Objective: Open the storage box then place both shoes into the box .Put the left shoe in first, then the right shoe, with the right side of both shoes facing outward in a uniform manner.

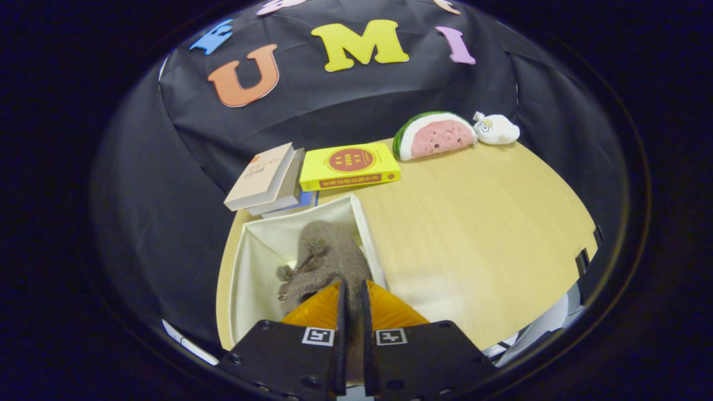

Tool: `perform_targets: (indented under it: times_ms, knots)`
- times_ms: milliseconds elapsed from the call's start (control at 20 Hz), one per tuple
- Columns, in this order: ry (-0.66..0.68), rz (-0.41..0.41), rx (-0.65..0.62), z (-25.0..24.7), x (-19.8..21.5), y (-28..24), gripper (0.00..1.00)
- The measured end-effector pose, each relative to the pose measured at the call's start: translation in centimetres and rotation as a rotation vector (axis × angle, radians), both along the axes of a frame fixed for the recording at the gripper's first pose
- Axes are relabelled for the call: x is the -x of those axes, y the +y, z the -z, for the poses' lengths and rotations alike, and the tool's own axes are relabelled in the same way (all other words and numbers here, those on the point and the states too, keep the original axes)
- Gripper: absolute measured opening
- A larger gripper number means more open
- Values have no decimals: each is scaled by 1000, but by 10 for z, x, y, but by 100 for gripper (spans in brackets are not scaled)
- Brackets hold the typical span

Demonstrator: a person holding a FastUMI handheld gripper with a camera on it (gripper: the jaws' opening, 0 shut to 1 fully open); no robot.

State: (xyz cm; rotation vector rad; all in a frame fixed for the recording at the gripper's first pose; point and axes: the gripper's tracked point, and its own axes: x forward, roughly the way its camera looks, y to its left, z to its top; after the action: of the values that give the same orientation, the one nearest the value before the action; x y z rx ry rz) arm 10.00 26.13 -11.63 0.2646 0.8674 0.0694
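Observation:
A grey-brown suede shoe with laces hangs inside the open white fabric storage box, which stands on the wooden table. My gripper is over the box's near end, its fingers nearly together and pinching the shoe's heel edge between them. The shoe's toe points away from me toward the box's far corner. The box's right wall runs just beside the shoe. The bottom of the box under the shoe is hidden.
Stacked books and a yellow book lie just beyond the box. A watermelon-slice plush and a small white plush sit at the table's far edge. Bare tabletop spreads right of the box.

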Motion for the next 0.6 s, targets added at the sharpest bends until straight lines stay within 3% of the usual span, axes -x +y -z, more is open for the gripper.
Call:
perform_targets:
  times_ms: [150,600]
  knots:
    - [-105,-7,34,-20,-7,-8,11]
    - [-339,-98,95,-59,17,-52,55]
